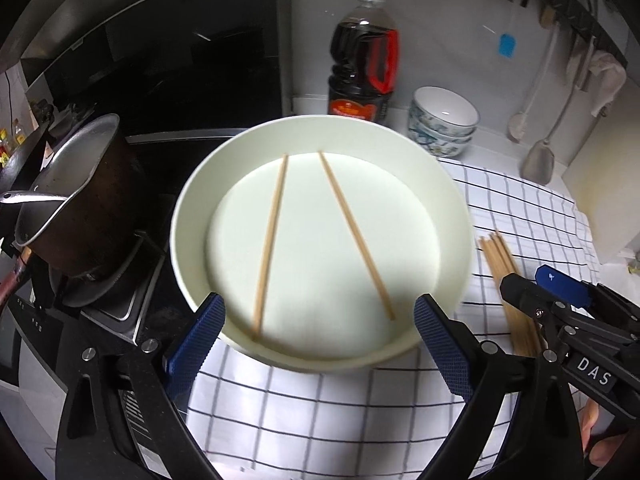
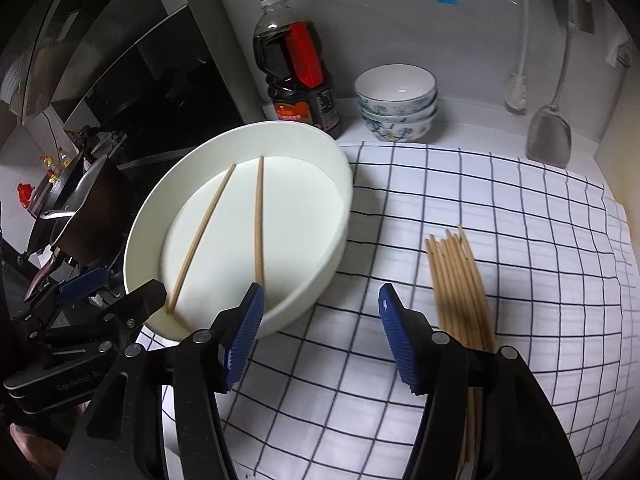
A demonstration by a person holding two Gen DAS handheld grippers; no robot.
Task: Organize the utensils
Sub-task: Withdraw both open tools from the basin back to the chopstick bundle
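Two chopsticks (image 1: 276,240) are seen lying apart in the white bowl (image 1: 456,208), which sits on the checked cloth (image 1: 320,408); the left gripper (image 1: 320,344) is held spread wide and empty at the bowl's 6 o'clock rim, one pad either side of the sticks' near ends. The right gripper (image 2: 322,332) is parted and empty over bare cloth, with the bowl at its 10 o'clock and the chopstick bundle (image 2: 460,288) just outside its right pad at 2 o'clock, ungripped.
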